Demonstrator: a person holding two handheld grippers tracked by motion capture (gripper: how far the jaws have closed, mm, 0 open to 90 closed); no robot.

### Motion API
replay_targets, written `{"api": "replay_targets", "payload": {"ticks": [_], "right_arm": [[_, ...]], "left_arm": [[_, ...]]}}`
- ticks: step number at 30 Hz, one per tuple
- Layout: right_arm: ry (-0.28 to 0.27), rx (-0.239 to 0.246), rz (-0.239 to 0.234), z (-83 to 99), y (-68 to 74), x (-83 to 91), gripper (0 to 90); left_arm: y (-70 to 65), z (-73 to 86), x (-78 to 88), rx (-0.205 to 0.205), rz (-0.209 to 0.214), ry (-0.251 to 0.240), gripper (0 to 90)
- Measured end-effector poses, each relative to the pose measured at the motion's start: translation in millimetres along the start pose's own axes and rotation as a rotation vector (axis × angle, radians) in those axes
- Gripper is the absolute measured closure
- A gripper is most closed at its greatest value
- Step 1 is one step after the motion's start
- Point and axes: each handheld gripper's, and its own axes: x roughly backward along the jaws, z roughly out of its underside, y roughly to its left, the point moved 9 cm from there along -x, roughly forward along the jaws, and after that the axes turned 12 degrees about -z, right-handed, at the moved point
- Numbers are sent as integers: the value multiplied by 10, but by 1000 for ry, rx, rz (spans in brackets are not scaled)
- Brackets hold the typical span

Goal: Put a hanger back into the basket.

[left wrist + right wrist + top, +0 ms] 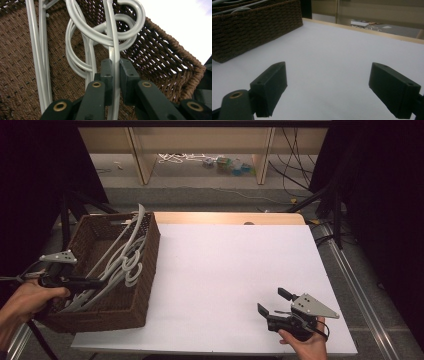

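Fingers [107,75] clamp hanger [114,52] stem, inside basket [175,55].

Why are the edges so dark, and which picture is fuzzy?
High view: light falls on the white table; the sides stay black. Left gripper view: the table beyond the basket glares white, while the hanger looks sharp. Right gripper view: the near fingers are blurry.
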Motion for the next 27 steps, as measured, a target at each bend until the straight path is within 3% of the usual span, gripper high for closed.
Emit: {"api": "replay_targets", "payload": {"ticks": [4, 5, 10, 11, 12, 16, 18, 20, 21, 23, 25, 27], "right_arm": [[-12, -6, -7, -4, 5, -12, 158], [6, -1, 4, 2, -3, 9, 159], [-22, -3, -7, -15, 4, -16, 158], [-21, -3, -7, -13, 6, -16, 158], [1, 0, -1, 1, 2, 4, 158], [-21, -5, -8, -14, 7, -17, 158], [11, -1, 2, 7, -1, 13, 159], [-21, -4, -7, -12, 5, -17, 158], [4, -1, 1, 2, 0, 5, 158], [5, -9, -2, 6, 7, 0, 159], [1, 0, 0, 1, 1, -4, 158], [0, 2, 0, 0, 2, -6, 158]], "left_arm": [[7, 15, -25, -5, -2, 21, 818], [15, 23, -35, -16, -3, 30, 818], [53, 111, -135, -38, -8, 91, 817], [53, 111, -135, -38, -8, 91, 816], [55, 126, -160, -11, -15, 93, 817], [85, 170, -176, -8, -10, 106, 816], [102, 205, -193, -3, -15, 113, 813], [116, 212, -194, -11, -9, 111, 811], [99, 199, -203, 11, 0, 93, 810], [109, 214, -199, -19, -7, 113, 810], [95, 210, -220, -6, -9, 113, 810], [118, 232, -222, -25, -21, 138, 810]]}}
